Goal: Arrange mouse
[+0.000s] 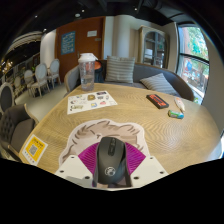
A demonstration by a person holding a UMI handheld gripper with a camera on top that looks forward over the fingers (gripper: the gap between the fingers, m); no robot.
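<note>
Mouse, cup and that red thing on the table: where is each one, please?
mouse (111,158): gripper view, middle of its black back, between the fingers.
cup (88,69): gripper view, its clear side wall.
red thing (157,100): gripper view, its flat top face.

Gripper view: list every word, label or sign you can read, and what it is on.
None can be read.
Sheet of stickers: printing too small.
Yellow card: QR-like pattern, no words.
Mouse, between the gripper fingers: small mark, illegible.

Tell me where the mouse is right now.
In the gripper view, the black mouse sits between the gripper fingers, on a white mat on the wooden table, nearer than the sticker sheet.
</note>
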